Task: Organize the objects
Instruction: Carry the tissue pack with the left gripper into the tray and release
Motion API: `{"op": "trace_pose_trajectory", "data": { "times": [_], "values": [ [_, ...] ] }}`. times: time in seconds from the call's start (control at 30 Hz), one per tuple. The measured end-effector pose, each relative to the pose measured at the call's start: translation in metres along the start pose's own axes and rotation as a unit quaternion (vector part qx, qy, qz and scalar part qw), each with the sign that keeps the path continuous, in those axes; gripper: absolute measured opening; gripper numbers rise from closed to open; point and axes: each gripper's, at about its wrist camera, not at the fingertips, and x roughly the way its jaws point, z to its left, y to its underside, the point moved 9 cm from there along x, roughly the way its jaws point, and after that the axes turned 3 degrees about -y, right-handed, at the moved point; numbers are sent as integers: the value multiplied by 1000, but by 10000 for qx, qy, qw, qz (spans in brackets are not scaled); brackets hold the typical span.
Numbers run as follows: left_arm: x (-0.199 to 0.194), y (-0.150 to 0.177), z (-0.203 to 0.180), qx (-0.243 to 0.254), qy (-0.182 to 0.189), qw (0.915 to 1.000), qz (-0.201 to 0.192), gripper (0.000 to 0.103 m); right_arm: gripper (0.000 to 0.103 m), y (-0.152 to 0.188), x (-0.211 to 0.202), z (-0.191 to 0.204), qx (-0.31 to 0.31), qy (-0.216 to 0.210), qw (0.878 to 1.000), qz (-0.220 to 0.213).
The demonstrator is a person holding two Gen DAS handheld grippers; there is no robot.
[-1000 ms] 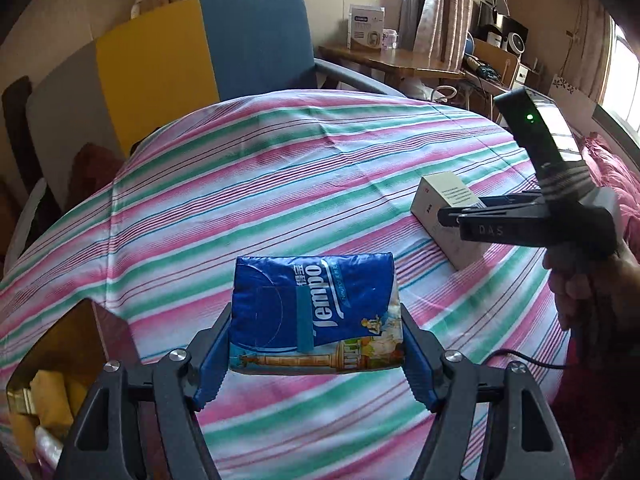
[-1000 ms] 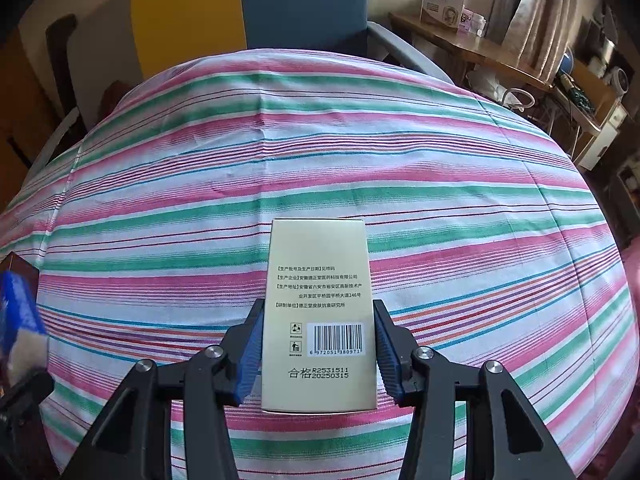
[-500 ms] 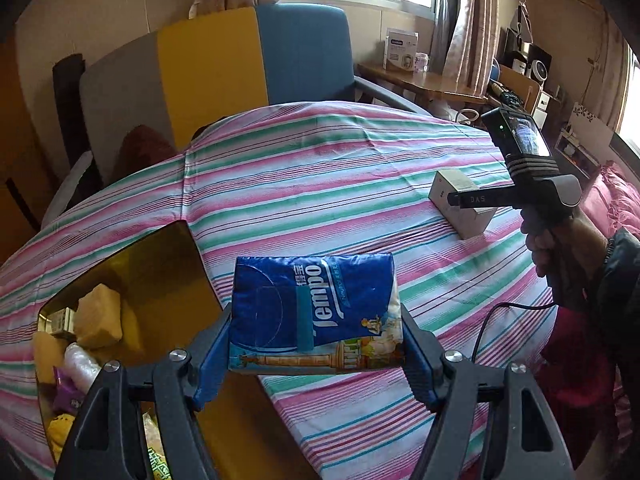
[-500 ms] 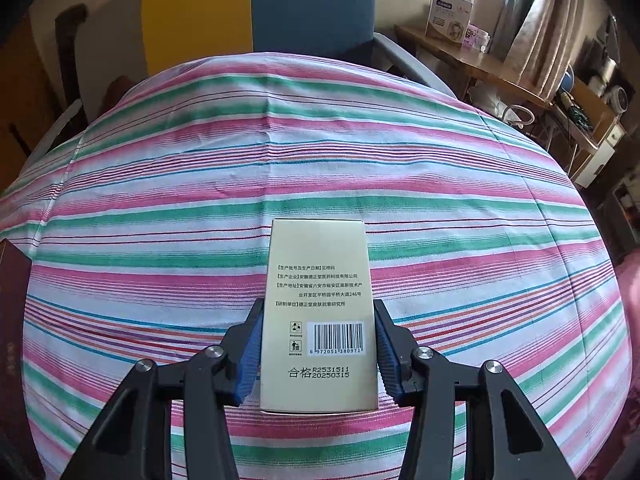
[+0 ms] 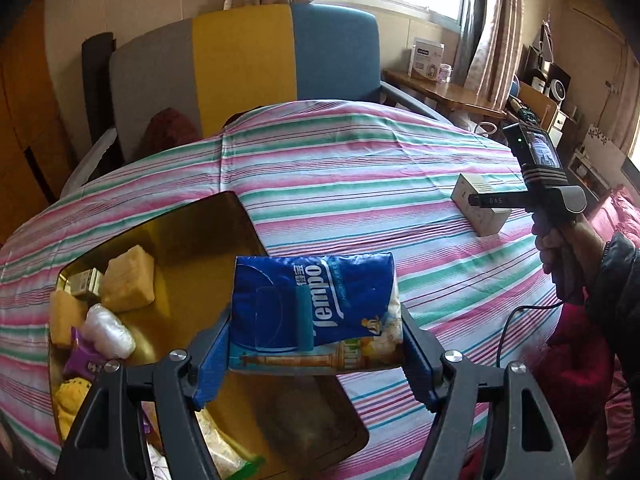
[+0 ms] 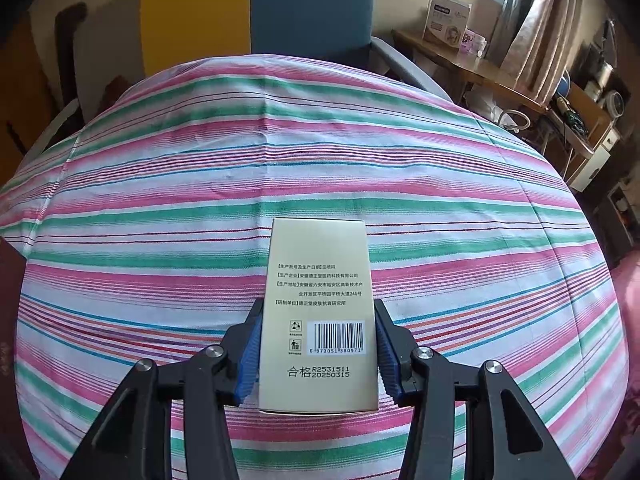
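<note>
My left gripper [image 5: 316, 344] is shut on a blue Tempo tissue pack [image 5: 316, 312] and holds it above the right part of a brown tray [image 5: 192, 236] that lies on the striped tablecloth [image 5: 360, 160]. The tray holds yellow sponges [image 5: 128, 280], a white wrapped roll [image 5: 110, 332] and a purple packet [image 5: 86, 360]. My right gripper [image 6: 318, 352] is shut on a cream box [image 6: 318, 312] with a barcode, at the cloth. It also shows in the left wrist view [image 5: 480, 210] at the right.
A grey, yellow and blue chair [image 5: 248, 68] stands behind the table. A wooden desk [image 5: 444, 92] with a white box is at the back right. A cable [image 5: 516, 320] hangs by the table's right edge.
The left gripper has moved back and to the left with the tissue pack, bringing more of the tray under it. The right gripper has kept its hold on the cream box and barely moved.
</note>
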Motion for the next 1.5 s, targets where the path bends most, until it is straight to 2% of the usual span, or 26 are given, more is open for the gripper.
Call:
{"op": "trace_pose_trajectory", "data": {
  "times": [0.2,0.33,0.5,0.63,0.77,0.9,1.03,1.17,1.23,1.37,1.5],
  "values": [
    [-3,17,27,-212,-49,9997,67,75,50,0,0,1,-93,44,9999,-12],
    [-17,29,68,-665,-105,9977,12,75,50,-1,0,1,-147,68,9999,-22],
    [-37,53,141,-1536,-333,9875,-62,75,50,-1,-1,2,-218,112,9997,-25],
    [-42,69,172,-1822,-492,9820,-62,75,50,-1,-1,3,-274,154,9995,-30],
    [-32,67,164,-1736,-309,9843,-4,75,50,-1,-1,3,-291,168,9994,-28],
    [-13,49,143,-1476,-65,9890,53,75,50,0,-1,3,-335,193,9992,-33],
    [20,29,131,-1183,-127,9927,207,75,50,-1,-1,3,-339,197,9992,-32],
    [55,27,136,-1104,-323,9921,508,75,50,-1,0,3,-339,193,9992,-31],
    [72,33,142,-1049,-503,9904,744,75,50,-1,-1,3,-339,195,9992,-32],
    [89,51,150,-1249,-432,9844,1161,75,50,-1,0,4,-370,202,9991,-36],
    [82,47,149,-1246,-307,9874,926,80,50,-2,2,4,-398,203,9990,-42]
  ]
}}
